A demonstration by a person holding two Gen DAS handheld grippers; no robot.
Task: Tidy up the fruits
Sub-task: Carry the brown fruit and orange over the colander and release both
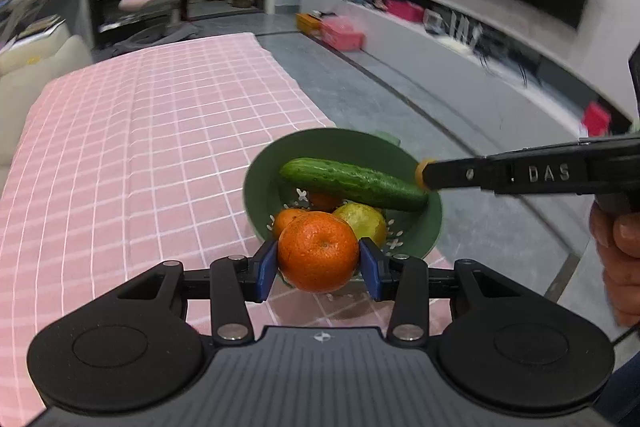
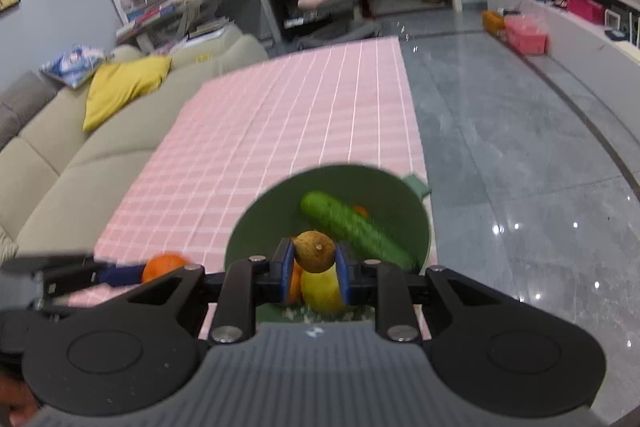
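My left gripper (image 1: 319, 263) is shut on an orange mandarin (image 1: 318, 251) and holds it just in front of a green colander bowl (image 1: 264, 171). The bowl holds a cucumber (image 1: 352, 183), a yellow lemon (image 1: 362, 221) and another mandarin (image 1: 286, 219). My right gripper (image 2: 315, 267) is shut on a small round brown fruit (image 2: 315, 251) and holds it over the near side of the bowl (image 2: 264, 219). The cucumber (image 2: 352, 231) and lemon (image 2: 320, 289) show below it. The right gripper also reaches in from the right in the left wrist view (image 1: 422, 174). The left gripper's mandarin shows at the left in the right wrist view (image 2: 162, 265).
The bowl stands near the right edge of a table under a pink checked cloth (image 1: 140, 147). A beige sofa (image 2: 80, 163) with a yellow cushion runs along the table's left side. Grey floor (image 2: 520, 167) lies to the right.
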